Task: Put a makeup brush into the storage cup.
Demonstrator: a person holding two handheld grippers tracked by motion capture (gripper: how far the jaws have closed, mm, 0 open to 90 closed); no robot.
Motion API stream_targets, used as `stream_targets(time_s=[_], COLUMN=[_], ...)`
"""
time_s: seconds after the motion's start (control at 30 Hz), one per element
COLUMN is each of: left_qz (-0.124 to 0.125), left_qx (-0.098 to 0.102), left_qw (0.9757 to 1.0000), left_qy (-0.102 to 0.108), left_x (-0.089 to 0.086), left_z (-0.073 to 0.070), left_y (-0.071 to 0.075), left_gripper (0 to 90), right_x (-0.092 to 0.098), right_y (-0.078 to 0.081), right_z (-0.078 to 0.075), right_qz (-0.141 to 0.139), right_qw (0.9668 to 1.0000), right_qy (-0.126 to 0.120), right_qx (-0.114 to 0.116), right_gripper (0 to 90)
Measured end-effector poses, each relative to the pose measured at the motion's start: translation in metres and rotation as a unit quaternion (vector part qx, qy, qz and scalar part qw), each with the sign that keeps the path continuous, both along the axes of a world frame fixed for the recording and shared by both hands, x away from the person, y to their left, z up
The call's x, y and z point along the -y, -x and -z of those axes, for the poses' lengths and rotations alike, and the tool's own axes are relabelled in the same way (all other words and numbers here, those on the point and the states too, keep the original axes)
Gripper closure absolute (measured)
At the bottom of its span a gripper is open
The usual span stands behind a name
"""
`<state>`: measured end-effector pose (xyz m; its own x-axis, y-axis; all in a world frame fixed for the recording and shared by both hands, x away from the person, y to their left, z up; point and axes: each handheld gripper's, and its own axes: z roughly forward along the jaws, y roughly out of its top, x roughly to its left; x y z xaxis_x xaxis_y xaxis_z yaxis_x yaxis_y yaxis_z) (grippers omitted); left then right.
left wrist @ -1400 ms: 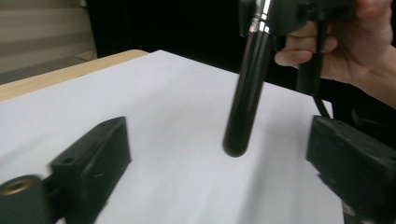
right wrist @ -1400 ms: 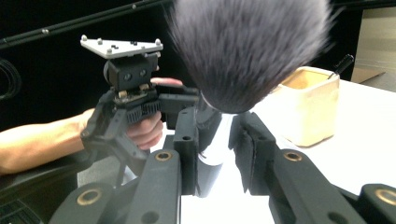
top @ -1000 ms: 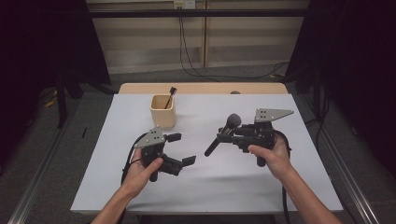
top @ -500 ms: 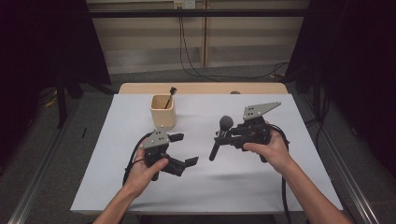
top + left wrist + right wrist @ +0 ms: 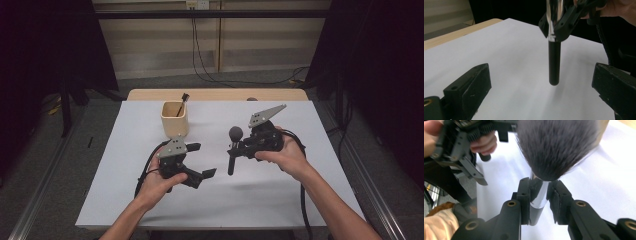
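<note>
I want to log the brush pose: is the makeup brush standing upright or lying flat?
Upright: the right gripper holds the makeup brush clear of the table, bristles up, handle down.

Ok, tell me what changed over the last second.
The right gripper swung the brush from a slant to nearly upright, head up, and carried it a little up the high view. Its grip stayed shut. The left gripper, the cup and its stick kept their places.

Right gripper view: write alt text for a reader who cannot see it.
The right tool is shut on a makeup brush, its two black jaws clamping the silver ferrule just below the dark, fluffy bristles. Behind lies a white table cover. At upper left a hand holds the left tool.
</note>
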<state>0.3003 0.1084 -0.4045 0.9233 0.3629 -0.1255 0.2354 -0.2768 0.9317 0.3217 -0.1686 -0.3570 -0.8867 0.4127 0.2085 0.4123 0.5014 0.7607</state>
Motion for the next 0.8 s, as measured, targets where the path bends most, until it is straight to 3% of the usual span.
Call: stream_targets(time_s=[0.07,0.33,0.5,0.6,0.77,0.8], left_qz=[0.001,0.009,0.006,0.000,-0.005,-0.005], left_qx=[0.002,-0.005,-0.015,-0.008,-0.018,-0.021], left_qw=[1.0000,0.9998,0.9998,0.9999,0.9998,0.9997], left_qy=[-0.003,-0.015,-0.010,-0.009,-0.006,-0.011], left_x=[0.002,0.017,0.022,0.024,0.024,0.024], left_z=[-0.002,0.001,0.004,0.006,0.008,0.009], left_y=[-0.003,-0.010,-0.012,-0.010,-0.010,-0.010], left_gripper=[2.5,2.7,3.4,4.2,17.2,16.2], right_x=[-0.002,-0.005,-0.009,-0.010,-0.014,-0.015], right_y=[-0.001,-0.005,-0.005,-0.005,-0.005,-0.004], right_z=[-0.001,-0.006,-0.008,-0.008,-0.008,-0.008], right_qz=[0.000,0.001,0.001,-0.001,-0.003,-0.004], right_qw=[0.9999,1.0000,1.0000,1.0000,1.0000,1.0000], right_qy=[0.010,0.010,0.009,0.008,0.003,0.002], right_qx=[-0.004,-0.001,0.000,0.001,0.002,0.003], right_gripper=[71.4,71.4,71.4,71.4,71.4,71.4])
